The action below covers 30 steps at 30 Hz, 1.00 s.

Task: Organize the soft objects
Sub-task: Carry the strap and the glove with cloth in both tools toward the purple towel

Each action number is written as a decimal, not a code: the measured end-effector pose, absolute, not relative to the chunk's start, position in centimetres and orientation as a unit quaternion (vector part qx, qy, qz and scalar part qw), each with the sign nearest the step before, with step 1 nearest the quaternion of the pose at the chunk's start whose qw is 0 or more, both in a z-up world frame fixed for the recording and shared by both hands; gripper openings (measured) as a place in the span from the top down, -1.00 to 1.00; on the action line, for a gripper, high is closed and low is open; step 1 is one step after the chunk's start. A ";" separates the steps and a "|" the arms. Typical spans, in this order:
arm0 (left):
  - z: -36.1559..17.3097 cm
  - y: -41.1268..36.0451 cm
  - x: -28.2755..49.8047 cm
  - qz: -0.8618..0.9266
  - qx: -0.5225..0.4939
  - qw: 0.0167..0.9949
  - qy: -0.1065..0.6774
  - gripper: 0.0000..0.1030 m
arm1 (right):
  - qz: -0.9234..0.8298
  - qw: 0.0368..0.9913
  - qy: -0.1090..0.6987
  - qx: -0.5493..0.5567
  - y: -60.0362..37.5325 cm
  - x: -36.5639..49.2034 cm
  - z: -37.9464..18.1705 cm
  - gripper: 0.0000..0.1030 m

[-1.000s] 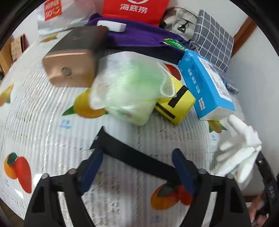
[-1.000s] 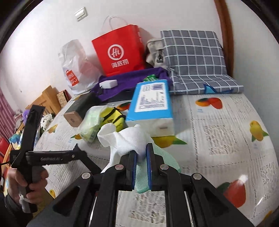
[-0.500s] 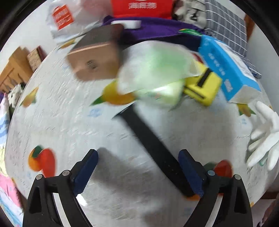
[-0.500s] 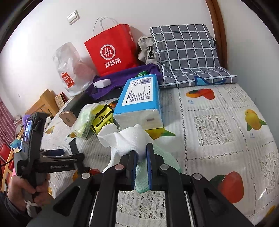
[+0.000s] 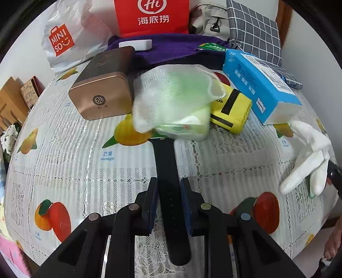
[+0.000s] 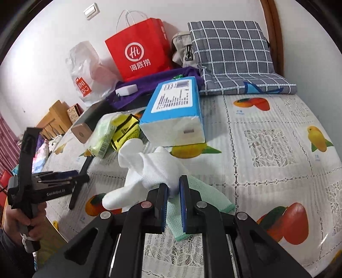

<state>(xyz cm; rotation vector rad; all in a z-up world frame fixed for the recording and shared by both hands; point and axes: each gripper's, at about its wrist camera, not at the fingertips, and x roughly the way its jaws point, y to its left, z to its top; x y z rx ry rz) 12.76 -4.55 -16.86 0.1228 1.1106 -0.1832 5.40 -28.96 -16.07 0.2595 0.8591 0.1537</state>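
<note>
A black strap [image 5: 166, 162] lies on the fruit-print tablecloth [image 5: 64, 149], running from under a green packet in a white mesh bag [image 5: 175, 102] toward me. My left gripper [image 5: 168, 180] is shut on the strap, with both blue pads pressed to its sides. In the right wrist view, the left gripper [image 6: 82, 177] and the strap [image 6: 74, 196] appear at the left, held by a hand. My right gripper [image 6: 173, 184] is shut on a white glove [image 6: 149, 169] with a green cuff, lifted just above the cloth. The same glove [image 5: 307, 154] shows at the right of the left wrist view.
A bronze tin [image 5: 104, 85], a yellow pouch [image 5: 233, 111] and a blue tissue pack [image 5: 260, 81] crowd the far side. Behind them are a purple cloth [image 5: 171, 47], a red paper bag [image 5: 151, 17], a white plastic bag [image 5: 64, 38] and a checked cushion [image 6: 230, 53].
The left jaws have gone from wide open to shut on the black strap, which now lines up between the pads instead of lying slantwise. The right gripper and glove kept still.
</note>
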 end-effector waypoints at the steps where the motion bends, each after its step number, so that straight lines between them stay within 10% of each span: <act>1: -16.9 -4.6 12.8 -0.091 0.061 0.844 0.525 0.60 | 0.074 0.898 0.415 0.125 -28.9 5.3 -16.1 0.79; 9: -17.0 -4.0 12.9 -0.099 0.063 0.857 0.502 0.39 | 0.082 0.887 0.437 0.123 -28.0 6.3 -17.6 0.76; 30: -13.7 1.5 11.3 -0.109 0.000 0.866 0.487 0.62 | 0.080 0.912 0.390 0.099 -26.7 5.3 -12.7 0.85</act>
